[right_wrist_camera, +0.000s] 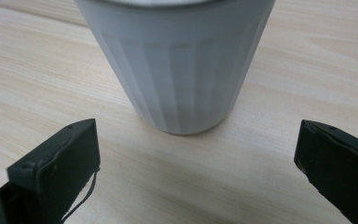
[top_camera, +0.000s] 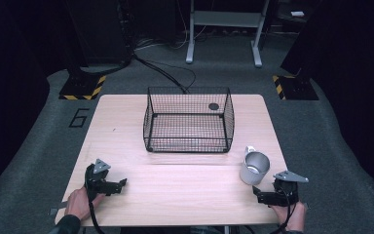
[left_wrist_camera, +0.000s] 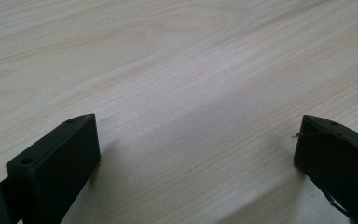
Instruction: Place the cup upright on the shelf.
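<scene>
A grey metal mug (top_camera: 253, 167) with a handle stands upright on the wooden table (top_camera: 185, 192) at the front right. My right gripper (top_camera: 257, 193) lies just in front of it, jaws open. In the right gripper view the mug (right_wrist_camera: 179, 65) stands close ahead of the open gripper (right_wrist_camera: 198, 158), beyond the fingertips and not between them. A black wire basket (top_camera: 188, 119) stands empty at the table's middle back. My left gripper (top_camera: 121, 184) rests at the front left, open, with bare wood between its jaws (left_wrist_camera: 198, 154).
A small dark round spot (top_camera: 214, 106) shows behind the basket's back right wall. Past the table lie grey carpet, cables, black stands with yellow-striped bases (top_camera: 83, 87) and a white frame (top_camera: 224, 29).
</scene>
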`<state>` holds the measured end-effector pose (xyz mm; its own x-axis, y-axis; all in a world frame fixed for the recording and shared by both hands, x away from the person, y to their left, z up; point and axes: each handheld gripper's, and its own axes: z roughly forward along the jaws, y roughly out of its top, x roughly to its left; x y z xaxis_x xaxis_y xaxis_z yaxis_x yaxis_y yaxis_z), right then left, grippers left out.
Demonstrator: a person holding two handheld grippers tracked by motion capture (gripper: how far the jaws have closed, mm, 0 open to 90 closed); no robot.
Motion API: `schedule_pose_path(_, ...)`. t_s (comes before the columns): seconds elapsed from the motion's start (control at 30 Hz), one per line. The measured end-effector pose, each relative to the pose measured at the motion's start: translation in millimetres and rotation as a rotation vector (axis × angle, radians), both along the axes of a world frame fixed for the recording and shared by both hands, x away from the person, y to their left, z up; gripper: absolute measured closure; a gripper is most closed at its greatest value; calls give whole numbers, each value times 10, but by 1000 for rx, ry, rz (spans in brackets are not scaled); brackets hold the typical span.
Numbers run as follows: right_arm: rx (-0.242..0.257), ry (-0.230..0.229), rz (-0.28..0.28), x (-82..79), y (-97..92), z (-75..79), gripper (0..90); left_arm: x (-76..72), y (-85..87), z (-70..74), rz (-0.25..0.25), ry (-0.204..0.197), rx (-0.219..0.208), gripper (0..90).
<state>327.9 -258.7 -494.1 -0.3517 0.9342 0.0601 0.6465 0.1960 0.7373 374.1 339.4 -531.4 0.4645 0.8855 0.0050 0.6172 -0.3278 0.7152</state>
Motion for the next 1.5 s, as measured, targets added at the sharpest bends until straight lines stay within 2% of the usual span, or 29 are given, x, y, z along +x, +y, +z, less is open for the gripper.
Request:
schedule_pose_path(0.13, 11, 2, 9, 24, 25, 143, 0, 3, -4, -8, 6, -11, -2, 0)
schedule_pose_path(0.27, 1, 3, 13, 55, 56, 200, 0, -1, -20, -11, 16, -14, -5, 2)
schedule_pose_path(0.33, 6, 12, 14, 80, 71, 234, 0, 7, -28, -9, 1, -14, 1, 2)
schedule_pose_path(0.6, -9, -3, 22, 180, 153, 394, 0, 14, -34, -13, 5, -16, -6, 0)
schedule_pose_path(0.83, -35, 3, 18, 299, 239, 429, 0, 16, -31, -11, -2, -14, -2, 0)
schedule_pose_path(1.17, -32, 25, 11, 453, 294, 405, 0, 16, -31, -11, -2, -14, -3, 0)
schedule_pose_path(1.3, -28, 33, 2, 486, 306, 394, 0, 15, -31, -11, -2, -16, -2, 1)
schedule_pose_path(1.5, -55, 35, -15, 526, 353, 381, 4, 14, -33, -12, 0, -15, -4, 1)
